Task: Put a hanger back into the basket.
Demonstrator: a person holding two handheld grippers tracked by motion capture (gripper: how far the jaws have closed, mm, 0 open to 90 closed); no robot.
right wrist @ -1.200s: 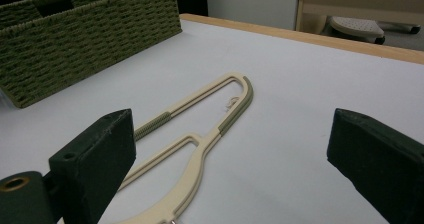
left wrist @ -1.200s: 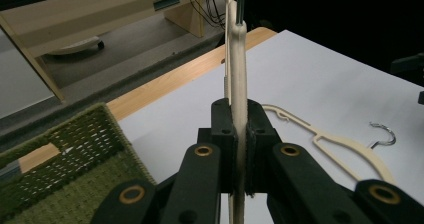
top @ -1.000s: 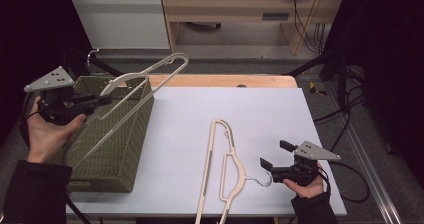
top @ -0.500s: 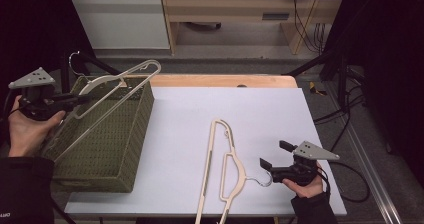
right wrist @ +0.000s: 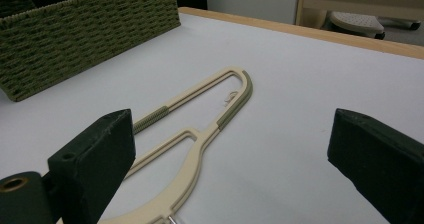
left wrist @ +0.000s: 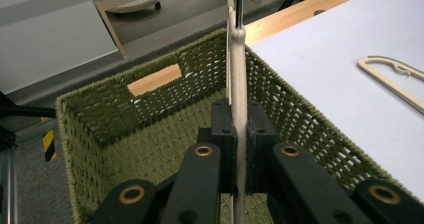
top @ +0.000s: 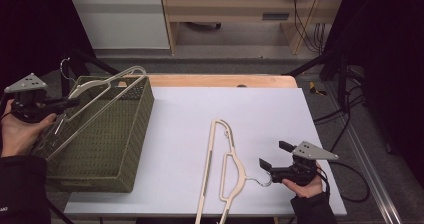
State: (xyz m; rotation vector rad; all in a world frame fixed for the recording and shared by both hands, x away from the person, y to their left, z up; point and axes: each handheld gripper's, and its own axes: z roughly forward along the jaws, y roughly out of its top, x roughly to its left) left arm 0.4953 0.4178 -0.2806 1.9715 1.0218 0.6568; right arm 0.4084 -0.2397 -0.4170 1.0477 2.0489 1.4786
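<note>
Tongs of the left hand (top: 67, 103), clamped on a cream hanger (top: 107, 84), have carried it leftward and lower over the green basket (top: 125, 149) at the frame's left, so stowing looks close, while the right tongs (top: 272, 155) gape wide by the second hanger (top: 216, 154) on the bench (top: 180, 114).

A: Basket (top: 107, 144): finish?
B: Olive woven fibre, coarse, matt.
A: Held hanger (top: 102, 101)?
B: Cream plastic, smooth; thin metal hook (top: 64, 64).
A: Lying hanger (top: 222, 166)?
B: Same plastic, ribbed grey-green grip strips.
A: Worktop (top: 200, 114)?
B: Matt white sheet, pale wood edge.
</note>
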